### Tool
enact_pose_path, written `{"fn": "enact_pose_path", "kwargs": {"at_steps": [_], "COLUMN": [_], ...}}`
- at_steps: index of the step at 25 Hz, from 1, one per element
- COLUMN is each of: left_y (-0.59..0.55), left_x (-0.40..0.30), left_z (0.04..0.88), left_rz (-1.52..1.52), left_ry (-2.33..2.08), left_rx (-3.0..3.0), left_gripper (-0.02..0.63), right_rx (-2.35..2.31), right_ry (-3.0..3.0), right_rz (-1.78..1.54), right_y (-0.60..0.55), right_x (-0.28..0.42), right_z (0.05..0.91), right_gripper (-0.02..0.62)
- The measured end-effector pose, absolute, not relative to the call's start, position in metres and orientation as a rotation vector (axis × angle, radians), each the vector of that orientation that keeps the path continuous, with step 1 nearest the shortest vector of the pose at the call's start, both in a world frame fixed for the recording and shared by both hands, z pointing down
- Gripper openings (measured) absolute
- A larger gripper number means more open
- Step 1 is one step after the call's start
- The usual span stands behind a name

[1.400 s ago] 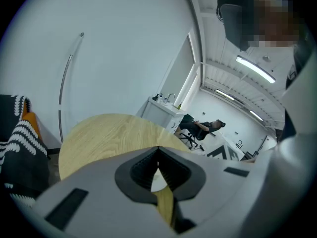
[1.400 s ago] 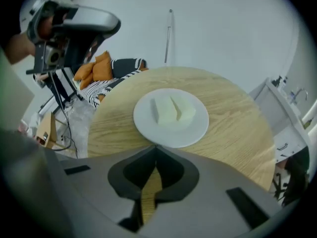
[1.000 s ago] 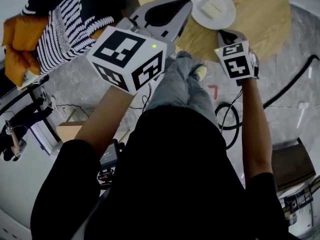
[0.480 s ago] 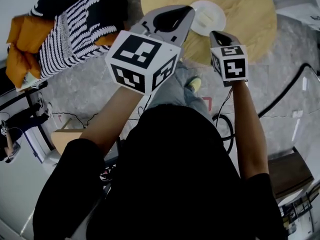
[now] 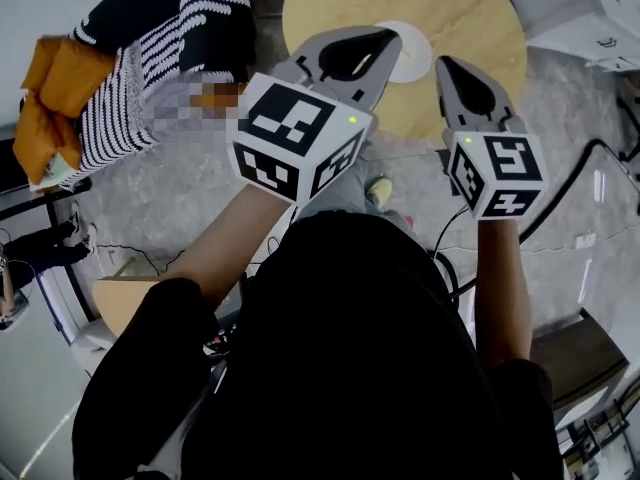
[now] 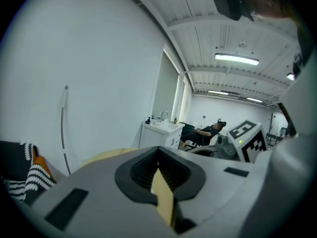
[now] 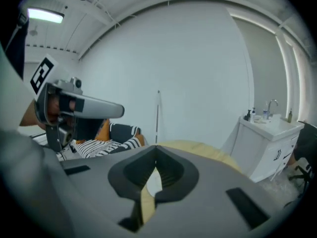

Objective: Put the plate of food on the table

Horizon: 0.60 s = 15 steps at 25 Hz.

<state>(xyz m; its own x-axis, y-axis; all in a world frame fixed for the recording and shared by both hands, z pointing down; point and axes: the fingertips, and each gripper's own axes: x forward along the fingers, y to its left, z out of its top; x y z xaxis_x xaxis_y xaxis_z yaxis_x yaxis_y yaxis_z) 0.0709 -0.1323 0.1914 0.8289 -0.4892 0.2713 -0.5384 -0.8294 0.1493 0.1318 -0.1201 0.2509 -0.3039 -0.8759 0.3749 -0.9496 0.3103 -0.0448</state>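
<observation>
Holding 2 grippers up in front of me | left gripper (image 5: 393, 36) — jaws pressed together, nothing between them | right gripper (image 5: 444, 62) — jaws together too, empty | white plate (image 5: 416, 53) sits on the round wooden table (image 5: 470, 8), partly hidden behind my left gripper; neither gripper touches it.
</observation>
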Motion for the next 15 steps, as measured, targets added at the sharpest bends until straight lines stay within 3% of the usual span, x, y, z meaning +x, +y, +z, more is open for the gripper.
{"fn": "enact_pose_path", "kwargs": {"at_steps": [6,15], "left_y": [-0.112,-0.088], "left_x": [0.074,0.079], "left_z": [0.159,0.136], "left_rz": [0.219,0.129], "left_ry": [-0.774,-0.766], "left_rx": [2.832,2.866], "left_gripper": [0.008,0.008], "right_rx": [1.798,1.916], "right_ry": [-2.369,-2.361], "right_rz": [0.252,0.242], "right_y": [-0.088,-0.042], "right_x": [0.146,0.176], "right_z": [0.191,0.176], "right_gripper": [0.008,0.008]}}
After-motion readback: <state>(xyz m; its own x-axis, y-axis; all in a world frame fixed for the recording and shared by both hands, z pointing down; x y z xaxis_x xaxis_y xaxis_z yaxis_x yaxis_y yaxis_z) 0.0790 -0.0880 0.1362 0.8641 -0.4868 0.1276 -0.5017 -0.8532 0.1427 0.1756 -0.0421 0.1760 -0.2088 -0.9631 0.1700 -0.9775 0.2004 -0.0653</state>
